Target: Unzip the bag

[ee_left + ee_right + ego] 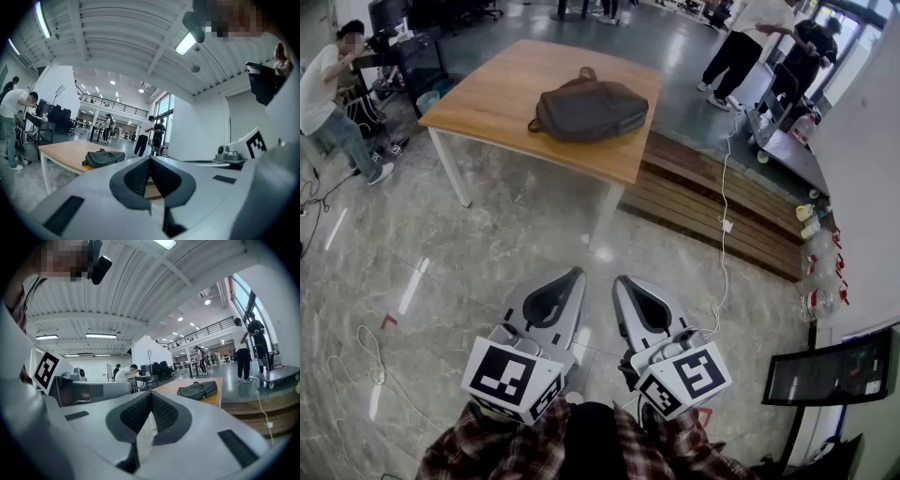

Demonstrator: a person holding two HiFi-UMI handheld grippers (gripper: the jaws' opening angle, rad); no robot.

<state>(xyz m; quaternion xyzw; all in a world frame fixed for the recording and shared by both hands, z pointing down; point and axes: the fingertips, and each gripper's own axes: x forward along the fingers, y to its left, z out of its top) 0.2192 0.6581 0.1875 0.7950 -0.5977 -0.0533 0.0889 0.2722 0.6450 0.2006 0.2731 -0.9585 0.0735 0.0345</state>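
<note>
A dark grey bag [589, 110] lies flat on a wooden table [497, 89] some way ahead of me, its handle at the far side. It shows small in the left gripper view [104, 158] and in the right gripper view [198, 390]. My left gripper [577, 274] and right gripper [618, 280] are held side by side near my body, over the floor and well short of the table. Both are shut with nothing between the jaws. The left gripper's tips [150, 158] and the right gripper's tips [151, 393] meet in their own views.
A low wooden platform [722, 206] runs behind the table on the right, with a white cable [725, 202] draped over it. A person [328, 98] bends at a desk on the left; others [750, 42] stand at the back right. Cables [366, 361] lie on the marble floor.
</note>
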